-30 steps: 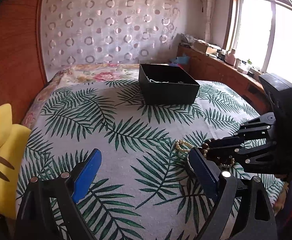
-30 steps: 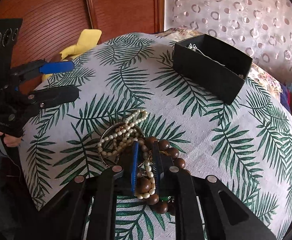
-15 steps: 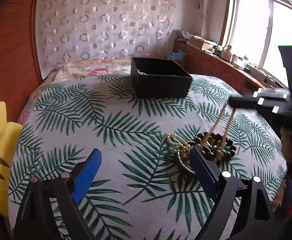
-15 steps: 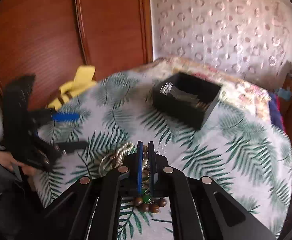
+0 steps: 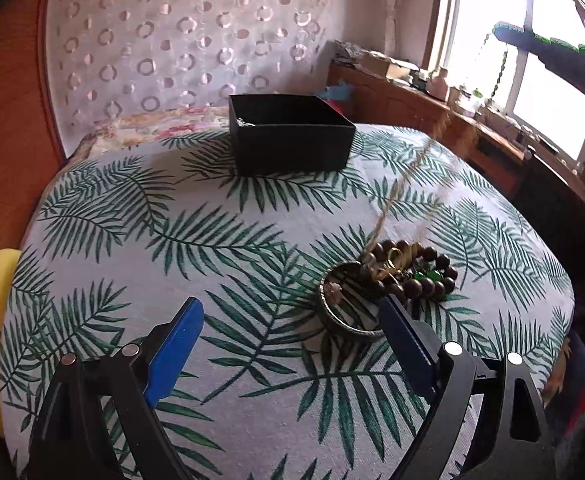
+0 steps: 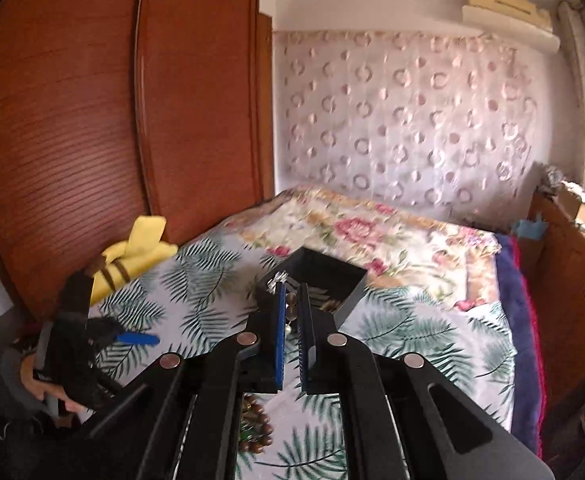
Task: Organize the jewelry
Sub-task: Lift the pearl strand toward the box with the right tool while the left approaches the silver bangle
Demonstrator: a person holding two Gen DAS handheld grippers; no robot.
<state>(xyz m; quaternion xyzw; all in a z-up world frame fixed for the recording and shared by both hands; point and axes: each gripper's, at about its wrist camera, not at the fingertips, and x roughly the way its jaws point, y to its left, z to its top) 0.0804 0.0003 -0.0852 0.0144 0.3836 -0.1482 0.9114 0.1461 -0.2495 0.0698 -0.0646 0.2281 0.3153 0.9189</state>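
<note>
Left wrist: left gripper (image 5: 292, 344), fingers apart, empty, low over the bed (image 5: 220, 248). Bangle (image 5: 344, 304) and brown beads (image 5: 416, 268) on bed; pearl strand (image 5: 392, 200) rising from them, blurred. Black box (image 5: 288, 136) beyond.

Right wrist: right gripper (image 6: 291, 328), fingers clamped on the strand, raised near the box (image 6: 312, 276). Beads (image 6: 254, 428) below.
</note>
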